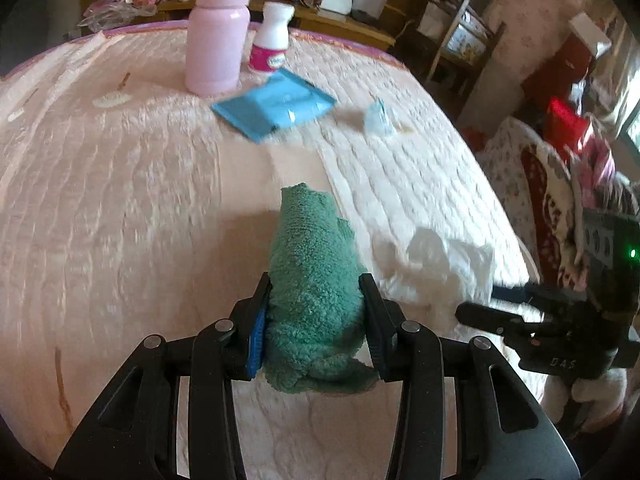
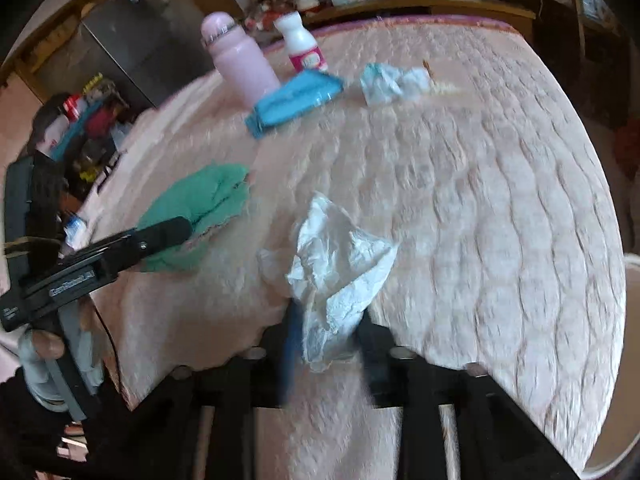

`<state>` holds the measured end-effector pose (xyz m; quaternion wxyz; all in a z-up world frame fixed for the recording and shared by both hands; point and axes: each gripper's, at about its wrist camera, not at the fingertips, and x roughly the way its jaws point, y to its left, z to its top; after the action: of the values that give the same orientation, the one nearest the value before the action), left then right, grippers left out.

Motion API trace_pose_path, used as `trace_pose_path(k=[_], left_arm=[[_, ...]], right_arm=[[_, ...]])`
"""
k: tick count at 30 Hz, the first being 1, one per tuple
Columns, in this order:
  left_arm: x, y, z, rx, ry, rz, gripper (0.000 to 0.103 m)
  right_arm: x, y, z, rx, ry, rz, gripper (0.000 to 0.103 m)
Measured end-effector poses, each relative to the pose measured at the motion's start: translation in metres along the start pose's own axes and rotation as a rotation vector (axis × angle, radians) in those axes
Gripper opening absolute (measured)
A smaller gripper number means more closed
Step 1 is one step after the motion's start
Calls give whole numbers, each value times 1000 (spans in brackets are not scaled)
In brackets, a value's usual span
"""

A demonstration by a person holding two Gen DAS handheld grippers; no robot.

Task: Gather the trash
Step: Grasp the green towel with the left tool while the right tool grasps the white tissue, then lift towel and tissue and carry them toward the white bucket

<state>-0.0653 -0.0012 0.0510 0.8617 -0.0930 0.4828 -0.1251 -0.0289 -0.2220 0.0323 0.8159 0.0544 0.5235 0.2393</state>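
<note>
Left gripper [image 1: 316, 320] clamps green towel [image 1: 316, 280]; right gripper [image 2: 326, 344] pinches crumpled white tissue [image 2: 340, 264] over pink quilted surface [image 2: 480, 200]. Blue packet [image 1: 276, 106] beside pink bottle [image 1: 218, 36].

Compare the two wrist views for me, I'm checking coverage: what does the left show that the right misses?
Only the left wrist view shows the left gripper clamping the green towel from behind. Only the right shows the right gripper pinching the white tissue. Both share the pink bottle, blue packet and crumpled wrapper.
</note>
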Motion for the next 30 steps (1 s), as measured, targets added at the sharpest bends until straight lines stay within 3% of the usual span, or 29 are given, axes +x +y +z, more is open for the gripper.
trace_pose_path(k=[1,3,8,9,12,13,15,16,18,30], left_arm=[[1,-2,-4,3,12,12,39],[4,-4,-8,6,29,22,41],[8,-5,-2,2,12,32,49],[11,-6,-1,7,15,43,50],[17,-4,1,10,22,52,50],[20,-3,1,6,29,47,50],[24,-2,-2,-8,45,28,47],[25,-2,-3,-12,48,18,42],[22,-7,-5,4,30,26,41],[-5,-56,-4,86,-45,-21,39]], right_arm=[[0,0,-4,-2,-5,-35,66],[-3,1,-8,-20,-30,-95,67],[-10,5,-9,-32,-107,-132,71],[-8,7,-8,-39,-110,-128,78],[4,13,-3,-55,-95,-121,78],[7,14,-4,-61,-96,-128,74],[10,13,-4,-51,-113,-132,49],[11,11,-4,-39,-118,-127,41],[8,8,-7,-26,-131,-113,29],[-47,3,-30,11,-236,-115,26]])
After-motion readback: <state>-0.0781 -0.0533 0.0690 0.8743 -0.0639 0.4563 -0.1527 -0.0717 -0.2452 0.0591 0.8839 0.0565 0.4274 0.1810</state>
